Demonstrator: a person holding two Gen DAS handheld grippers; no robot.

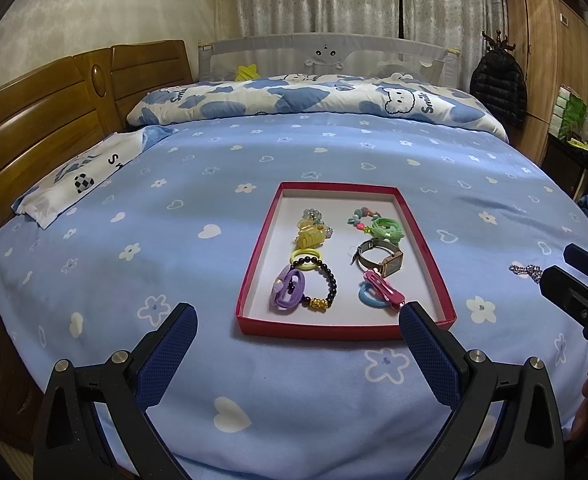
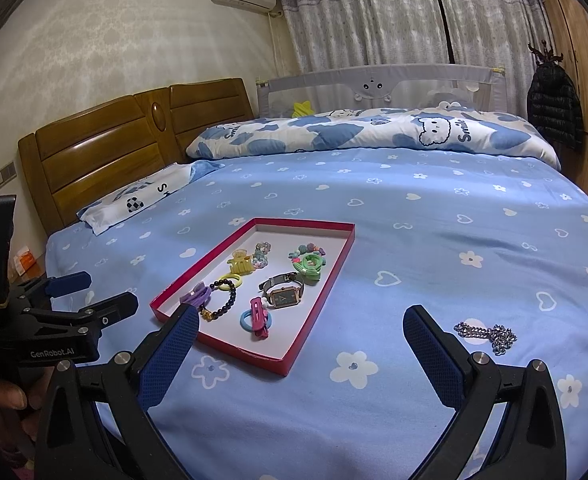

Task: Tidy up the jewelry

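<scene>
A red-rimmed tray (image 1: 254,264) (image 2: 326,280) lies on the blue bed. It holds several pieces: a yellow claw clip (image 1: 311,237), a black bead bracelet (image 1: 322,280), a purple hair tie (image 1: 288,290), a watch (image 1: 380,260) (image 2: 284,294), a pink clip (image 1: 384,290) (image 2: 259,316) over a blue hair tie, and a green hair tie (image 1: 388,228). A silver chain (image 2: 490,334) (image 1: 528,270) lies on the sheet right of the tray. My left gripper (image 1: 298,320) is open and empty before the tray's near edge. My right gripper (image 2: 300,322) is open and empty, left of the chain.
A wooden headboard (image 1: 34,128) stands at the left with a pillow (image 1: 74,180) before it. A rolled cloud-print quilt (image 1: 314,98) lies across the far side. A wardrobe (image 1: 546,60) and hanging black jacket (image 1: 498,84) stand at the right.
</scene>
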